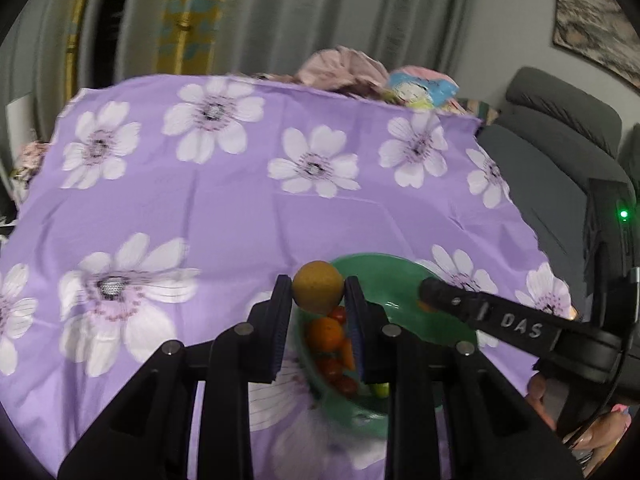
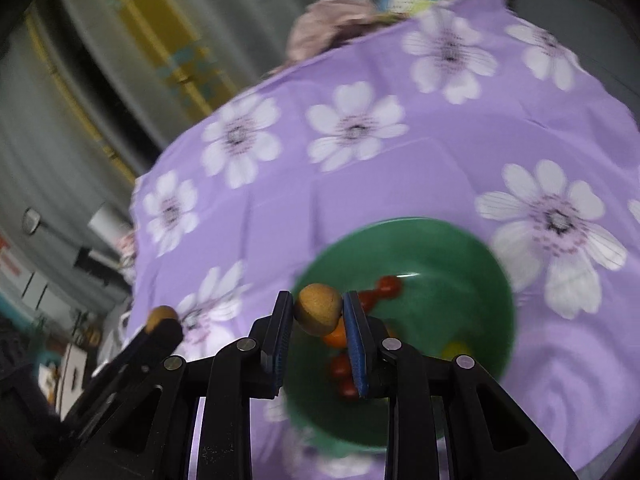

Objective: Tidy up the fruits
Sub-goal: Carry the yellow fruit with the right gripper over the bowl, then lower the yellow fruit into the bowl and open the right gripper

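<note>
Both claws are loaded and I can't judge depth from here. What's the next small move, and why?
Probably open the right claw: its brown fruit already hangs over the green bowl, above the fruit inside. The left claw holds its own fruit at the rim.

A purple tablecloth [image 1: 224, 208] printed with white flowers covers the table; crumpled pink fabric [image 1: 340, 66] lies at its far edge, before grey curtains [image 1: 280, 12], with a dark sofa [image 1: 560, 128] alongside.
</note>
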A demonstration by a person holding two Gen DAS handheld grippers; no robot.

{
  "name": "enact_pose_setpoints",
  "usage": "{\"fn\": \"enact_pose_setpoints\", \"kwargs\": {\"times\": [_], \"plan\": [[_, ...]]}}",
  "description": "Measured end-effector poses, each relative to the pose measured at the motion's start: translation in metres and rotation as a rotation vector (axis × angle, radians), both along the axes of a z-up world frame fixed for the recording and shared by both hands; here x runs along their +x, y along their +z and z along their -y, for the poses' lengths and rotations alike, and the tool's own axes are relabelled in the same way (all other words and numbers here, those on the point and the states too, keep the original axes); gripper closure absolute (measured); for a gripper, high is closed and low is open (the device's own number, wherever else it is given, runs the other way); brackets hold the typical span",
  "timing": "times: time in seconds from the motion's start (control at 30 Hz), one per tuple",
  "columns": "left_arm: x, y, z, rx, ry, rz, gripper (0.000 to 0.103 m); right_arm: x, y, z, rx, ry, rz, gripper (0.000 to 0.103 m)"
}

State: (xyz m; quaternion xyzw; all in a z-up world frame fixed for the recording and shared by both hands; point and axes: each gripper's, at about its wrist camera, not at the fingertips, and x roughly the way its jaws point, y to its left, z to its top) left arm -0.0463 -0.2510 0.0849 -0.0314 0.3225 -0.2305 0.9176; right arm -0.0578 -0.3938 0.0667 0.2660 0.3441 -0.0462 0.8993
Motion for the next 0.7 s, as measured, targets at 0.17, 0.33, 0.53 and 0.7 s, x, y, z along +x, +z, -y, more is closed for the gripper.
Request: {"fn": "enact_pose_setpoints", "kwargs": {"times": [0.17,0.33,0.53,0.7], "plan": [[0.011,-0.016,0.031,0.025,-0.056,-0.042,0.076,0.002,-0.014,0.02,0.038,-0.031,-0.044,0.076],[0.02,-0.033,0.049,0.036,-0.083,-0.102,0.076,0.003,-0.025,0.032,0.038,-0.067,-0.089,0.076],[0.026,-0.048,0.059,0.059,-0.082,-0.142,0.076,0.005,-0.035,0.042,0.055,-0.079,-0.116,0.076],[0.031,-0.058,0.063,0.079,-0.081,-0.169,0.076,0.008,-0.041,0.043,0.04,-0.095,-0.151,0.076]]}}
